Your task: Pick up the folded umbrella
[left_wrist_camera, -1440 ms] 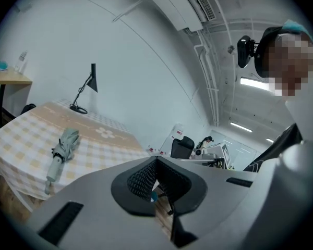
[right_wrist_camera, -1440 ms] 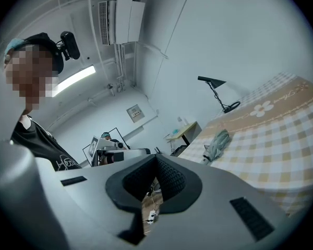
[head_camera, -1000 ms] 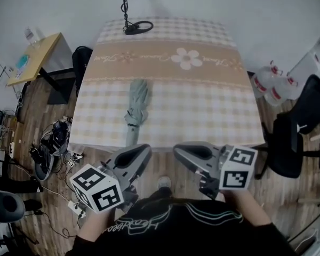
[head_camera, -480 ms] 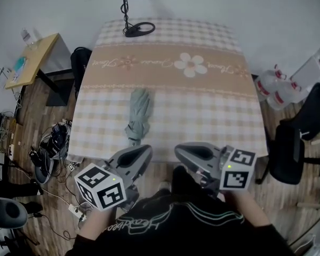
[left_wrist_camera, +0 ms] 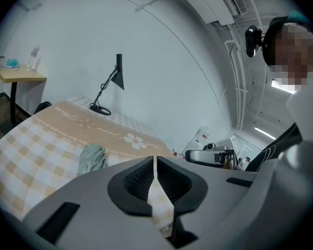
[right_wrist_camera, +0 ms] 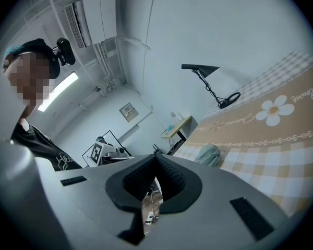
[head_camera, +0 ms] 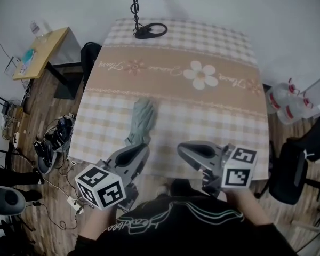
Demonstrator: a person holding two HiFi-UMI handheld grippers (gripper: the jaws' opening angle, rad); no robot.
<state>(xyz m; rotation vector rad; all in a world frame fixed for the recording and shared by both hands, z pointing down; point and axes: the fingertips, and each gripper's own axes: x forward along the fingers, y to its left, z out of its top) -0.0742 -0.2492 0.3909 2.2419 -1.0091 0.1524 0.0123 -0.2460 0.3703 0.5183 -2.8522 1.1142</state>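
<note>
On the checked tablecloth (head_camera: pixel 224 127), toward its near left edge, lies the folded umbrella (head_camera: pixel 141 121), grey-green, its long axis running away from the person with the narrow end nearest. That end sits just ahead of the left gripper (head_camera: pixel 136 150), whose jaws are pressed together on nothing. The right gripper (head_camera: pixel 188 148), likewise closed and empty, is well off to the umbrella's right. Left looks the handier one, and its jaws must part first. Script (head_camera: pixel 109 64) runs along the cloth's tan band, too small to read
</note>
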